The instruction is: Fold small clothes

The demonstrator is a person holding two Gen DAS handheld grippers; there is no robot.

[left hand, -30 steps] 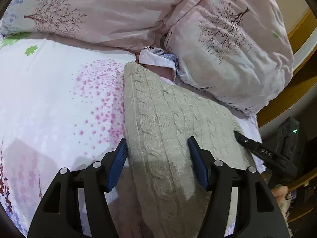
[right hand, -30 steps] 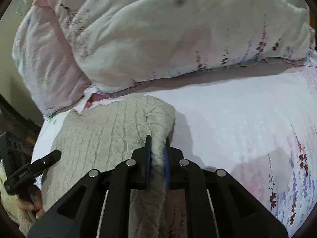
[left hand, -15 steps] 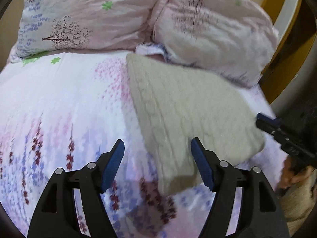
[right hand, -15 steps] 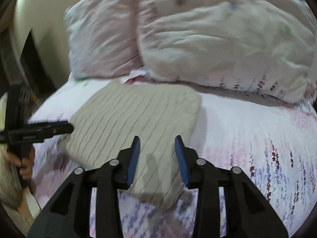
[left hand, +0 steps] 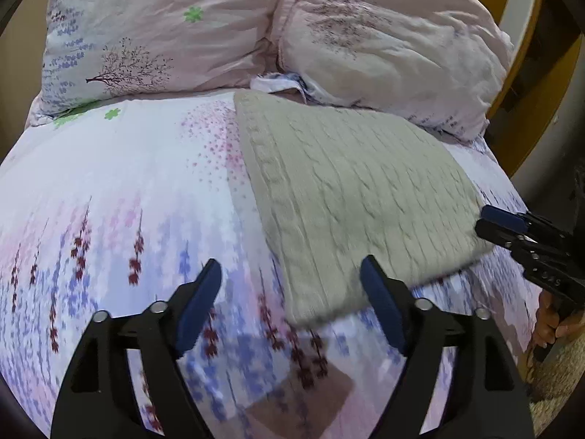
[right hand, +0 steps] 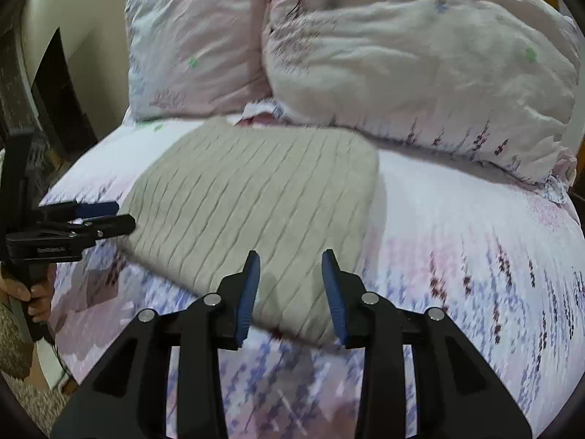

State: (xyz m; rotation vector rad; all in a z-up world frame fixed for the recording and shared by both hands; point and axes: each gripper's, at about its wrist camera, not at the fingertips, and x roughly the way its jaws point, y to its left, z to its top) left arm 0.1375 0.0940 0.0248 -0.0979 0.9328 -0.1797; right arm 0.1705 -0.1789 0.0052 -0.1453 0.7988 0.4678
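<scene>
Left gripper [left hand: 290, 285]: jaws opening, wide apart, nothing clamped, hovering at the near left corner of the folded sweater [left hand: 351, 197]. Right gripper [right hand: 290, 278]: jaws opening, moderately apart, nothing clamped, above the sweater's near right corner. Sweater lies flat on the floral bedsheet [left hand: 120, 190], its far edge just beside two pillows [right hand: 420, 55].

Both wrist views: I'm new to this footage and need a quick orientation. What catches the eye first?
A folded beige cable-knit sweater lies flat on the flowered bedsheet, just below two pink pillows at the head. The left gripper and right gripper hover near its closest edge, jaws opening, nothing between them.
</scene>
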